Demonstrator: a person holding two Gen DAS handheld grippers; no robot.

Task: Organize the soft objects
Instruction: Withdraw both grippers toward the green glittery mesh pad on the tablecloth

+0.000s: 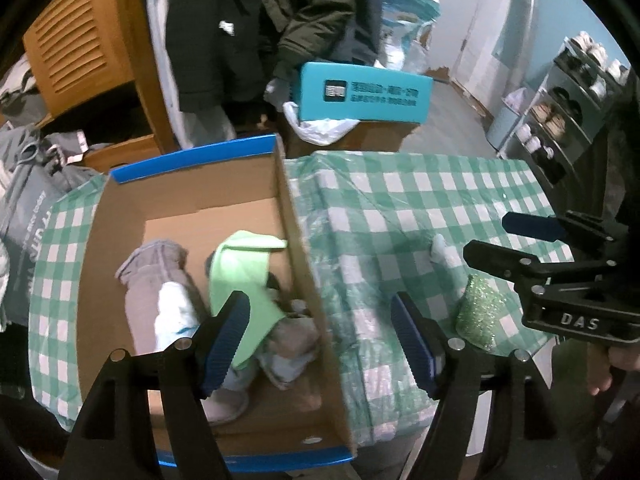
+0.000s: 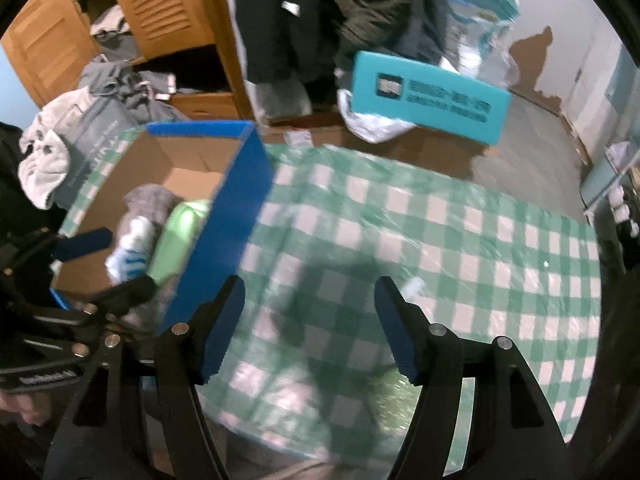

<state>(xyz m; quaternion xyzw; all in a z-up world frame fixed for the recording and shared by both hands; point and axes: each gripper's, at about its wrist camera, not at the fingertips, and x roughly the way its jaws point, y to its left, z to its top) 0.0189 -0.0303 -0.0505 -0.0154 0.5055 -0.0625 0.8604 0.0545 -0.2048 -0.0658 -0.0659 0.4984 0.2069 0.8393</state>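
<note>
A cardboard box (image 1: 298,240) with a blue rim stands on the left of a green checked tablecloth (image 1: 392,216). In it lie a grey sock (image 1: 154,268), a white sock (image 1: 174,312), a light green cloth (image 1: 240,268) and other soft pieces. My left gripper (image 1: 320,344) is open and straddles the box's right wall with nothing between its pads. A green glittery soft thing (image 1: 478,316) lies on the cloth beside the box. My right gripper (image 2: 310,328) hangs open over the cloth, and the glittery thing (image 2: 384,396) shows blurred under its right finger.
A small white scrap (image 2: 412,286) lies on the tablecloth. Behind the table are a teal box (image 1: 364,92), a white plastic bag (image 1: 320,126), hanging dark coats (image 1: 248,28) and a wooden wardrobe (image 1: 84,56). A shoe rack (image 1: 568,112) stands at the right.
</note>
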